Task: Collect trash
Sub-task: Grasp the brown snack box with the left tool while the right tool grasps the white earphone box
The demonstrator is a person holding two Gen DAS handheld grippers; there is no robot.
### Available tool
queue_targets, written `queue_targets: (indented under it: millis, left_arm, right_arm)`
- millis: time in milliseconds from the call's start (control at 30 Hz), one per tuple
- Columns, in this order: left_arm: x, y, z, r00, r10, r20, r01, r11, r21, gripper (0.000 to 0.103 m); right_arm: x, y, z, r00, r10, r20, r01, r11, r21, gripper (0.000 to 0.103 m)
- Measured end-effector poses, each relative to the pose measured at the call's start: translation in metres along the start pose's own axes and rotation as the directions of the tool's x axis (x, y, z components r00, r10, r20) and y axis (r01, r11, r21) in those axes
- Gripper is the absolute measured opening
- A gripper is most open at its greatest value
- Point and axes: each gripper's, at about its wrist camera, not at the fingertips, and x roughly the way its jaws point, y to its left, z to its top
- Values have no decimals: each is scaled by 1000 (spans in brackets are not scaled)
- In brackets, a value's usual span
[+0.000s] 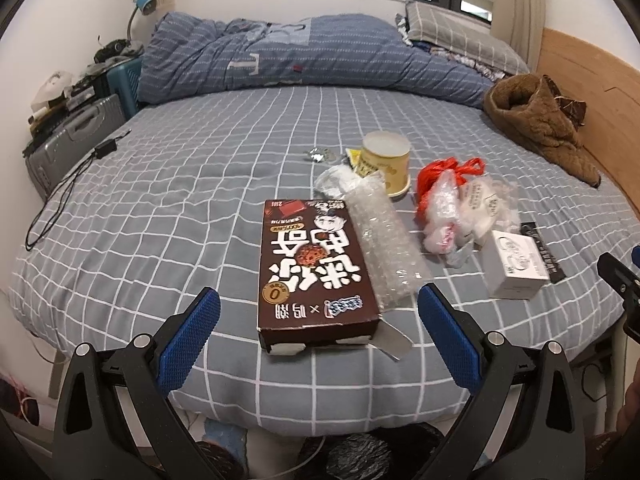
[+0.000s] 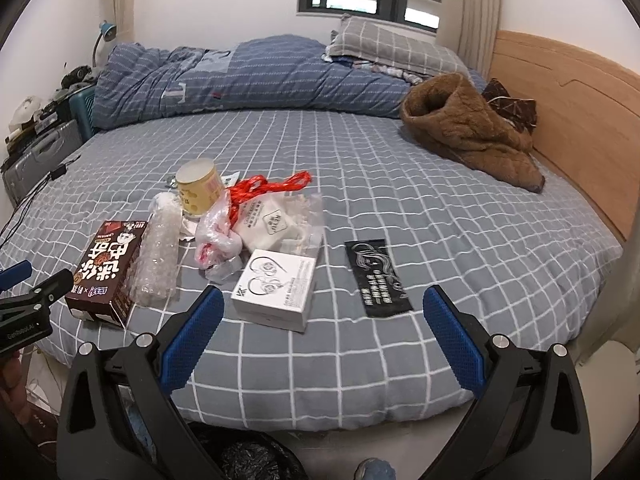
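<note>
Trash lies on the grey checked bed. A brown snack box (image 1: 316, 272) (image 2: 108, 270) sits near the front edge, with a roll of bubble wrap (image 1: 384, 244) (image 2: 158, 250) beside it. Behind stand a yellow paper cup (image 1: 386, 162) (image 2: 199, 186), a red and clear plastic bag (image 1: 442, 196) (image 2: 240, 212), a white small box (image 1: 514, 264) (image 2: 274, 290) and a black flat packet (image 2: 378, 276) (image 1: 544, 252). My left gripper (image 1: 319, 300) is open, its blue pads on either side of the snack box's near end. My right gripper (image 2: 324, 300) hangs open in front of the white box and the packet.
A blue duvet (image 1: 280, 60) and a pillow (image 1: 452, 32) fill the far side. A brown fleece garment (image 1: 540, 124) lies by the wooden headboard (image 1: 592, 92). A cable (image 1: 60, 196) trails off the left edge by a suitcase (image 1: 64, 140). A black trash bag (image 2: 248, 456) sits on the floor below.
</note>
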Motion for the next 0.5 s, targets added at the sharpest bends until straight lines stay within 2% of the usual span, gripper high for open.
queue_targets:
  millis: [233, 500]
  left_arm:
    - [37, 11, 4, 998, 23, -56, -24, 1000, -14, 96]
    - [71, 17, 8, 994, 3, -110, -8, 999, -41, 96]
  right_arm:
    - [41, 21, 1, 998, 13, -54, -14, 1000, -17, 96]
    - [80, 30, -4, 995, 3, -103, -3, 1000, -4, 95]
